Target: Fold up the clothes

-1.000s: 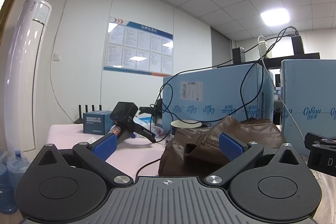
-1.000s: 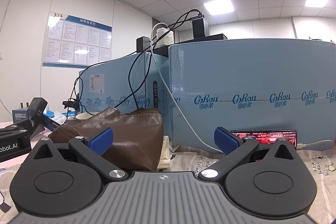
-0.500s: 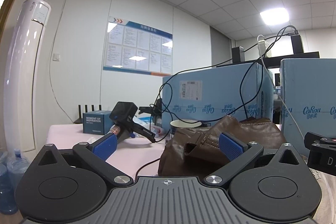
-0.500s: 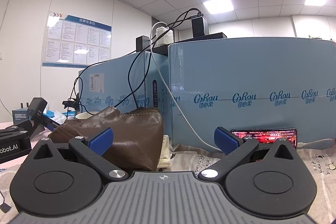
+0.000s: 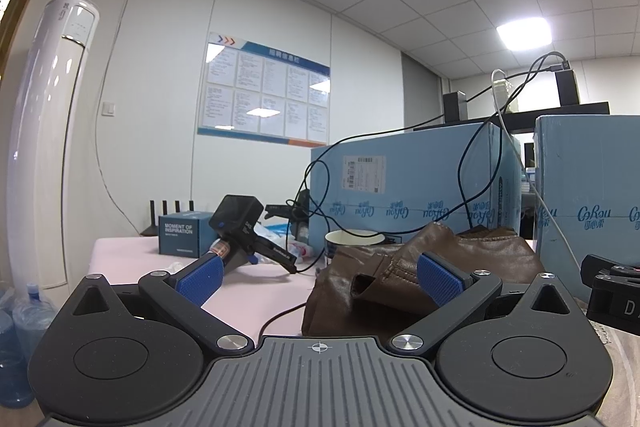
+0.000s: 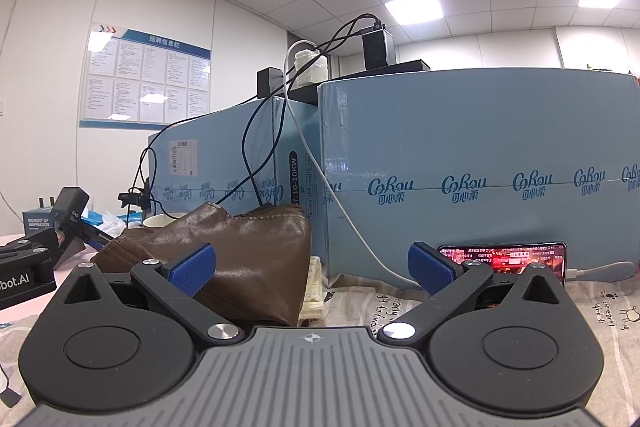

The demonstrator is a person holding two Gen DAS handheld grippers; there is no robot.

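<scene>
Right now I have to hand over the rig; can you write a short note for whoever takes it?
Left gripper: open, empty, facing the crumpled brown leather garment.
Right gripper: open, empty, beside the garment.
The garment lies bunched on the table in front of the light blue cardboard boxes; a lit phone leans against one box.
Done: no fold visible.
Left: grasp, spread flat, fold.
</scene>
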